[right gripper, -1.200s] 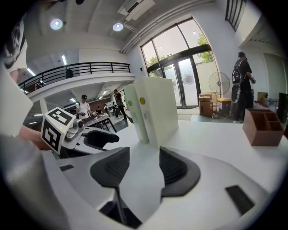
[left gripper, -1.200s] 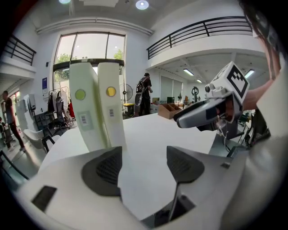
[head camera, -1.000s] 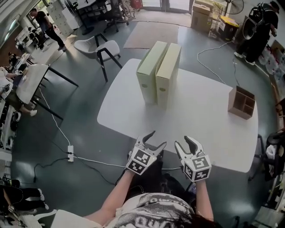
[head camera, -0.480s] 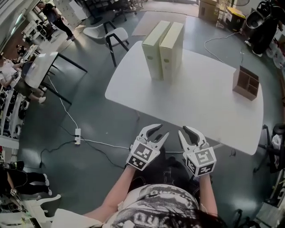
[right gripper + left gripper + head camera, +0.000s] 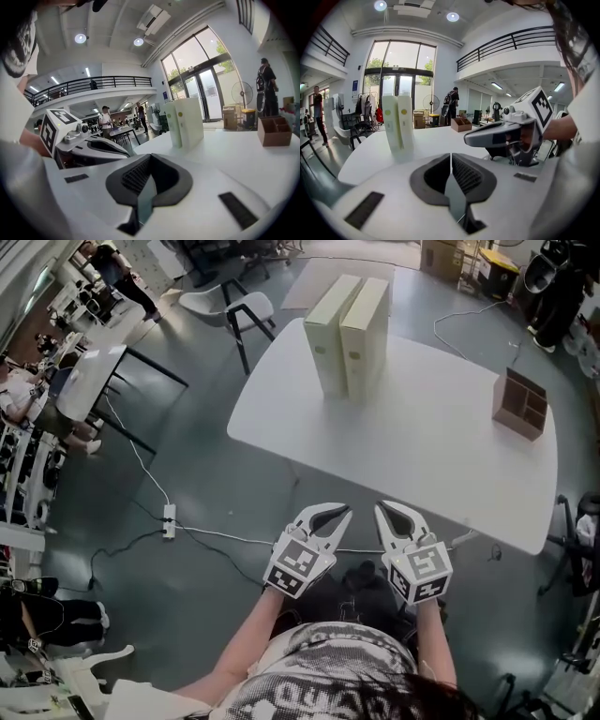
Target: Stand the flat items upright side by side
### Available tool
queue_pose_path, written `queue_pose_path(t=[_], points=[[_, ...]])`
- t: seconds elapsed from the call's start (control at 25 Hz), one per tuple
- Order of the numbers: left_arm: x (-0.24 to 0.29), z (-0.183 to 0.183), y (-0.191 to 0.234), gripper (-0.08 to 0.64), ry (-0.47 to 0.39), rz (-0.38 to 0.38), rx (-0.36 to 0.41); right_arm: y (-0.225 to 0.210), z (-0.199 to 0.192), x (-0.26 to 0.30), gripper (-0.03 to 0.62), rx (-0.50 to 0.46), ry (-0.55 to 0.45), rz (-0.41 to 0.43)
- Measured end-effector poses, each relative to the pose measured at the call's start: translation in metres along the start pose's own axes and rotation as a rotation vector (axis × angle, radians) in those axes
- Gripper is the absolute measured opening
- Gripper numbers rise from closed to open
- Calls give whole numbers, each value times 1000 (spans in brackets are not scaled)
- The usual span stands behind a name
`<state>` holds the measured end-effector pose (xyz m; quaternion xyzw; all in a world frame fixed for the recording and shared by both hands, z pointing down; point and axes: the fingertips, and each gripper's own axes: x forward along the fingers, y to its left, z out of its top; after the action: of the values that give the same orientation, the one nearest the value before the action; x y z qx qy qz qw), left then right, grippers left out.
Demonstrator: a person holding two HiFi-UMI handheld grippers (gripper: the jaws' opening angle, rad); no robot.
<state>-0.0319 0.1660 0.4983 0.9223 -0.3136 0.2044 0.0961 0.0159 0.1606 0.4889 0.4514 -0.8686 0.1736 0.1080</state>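
Note:
Two pale yellow-green binders (image 5: 349, 322) stand upright side by side, touching, at the far side of the white table (image 5: 422, 456); they also show in the left gripper view as binders (image 5: 398, 123) and in the right gripper view as binders (image 5: 185, 122). My left gripper (image 5: 345, 512) and right gripper (image 5: 382, 510) hang close to my body, short of the table's near edge and far from the binders. Both have just been closing and now stand shut with nothing between their jaws.
A brown compartment box (image 5: 520, 404) sits near the table's right edge. A white chair (image 5: 230, 307) stands beyond the table's far left corner. A power strip and white cable (image 5: 169, 519) lie on the floor at left. People stand in the background.
Both grippers drew back from the table towards my body and their jaws closed. The view shifted so the table and binders sit further away.

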Motion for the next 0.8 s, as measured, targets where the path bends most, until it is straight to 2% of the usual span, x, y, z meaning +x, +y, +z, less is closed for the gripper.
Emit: queue_pose_path(t=[0.36, 0.8], points=[[-31, -11, 21, 12, 11, -14, -21, 29, 5, 21, -5, -29, -5, -4], [-74, -22, 42, 12, -4, -49, 0, 80, 0, 41, -6, -41, 21, -30]])
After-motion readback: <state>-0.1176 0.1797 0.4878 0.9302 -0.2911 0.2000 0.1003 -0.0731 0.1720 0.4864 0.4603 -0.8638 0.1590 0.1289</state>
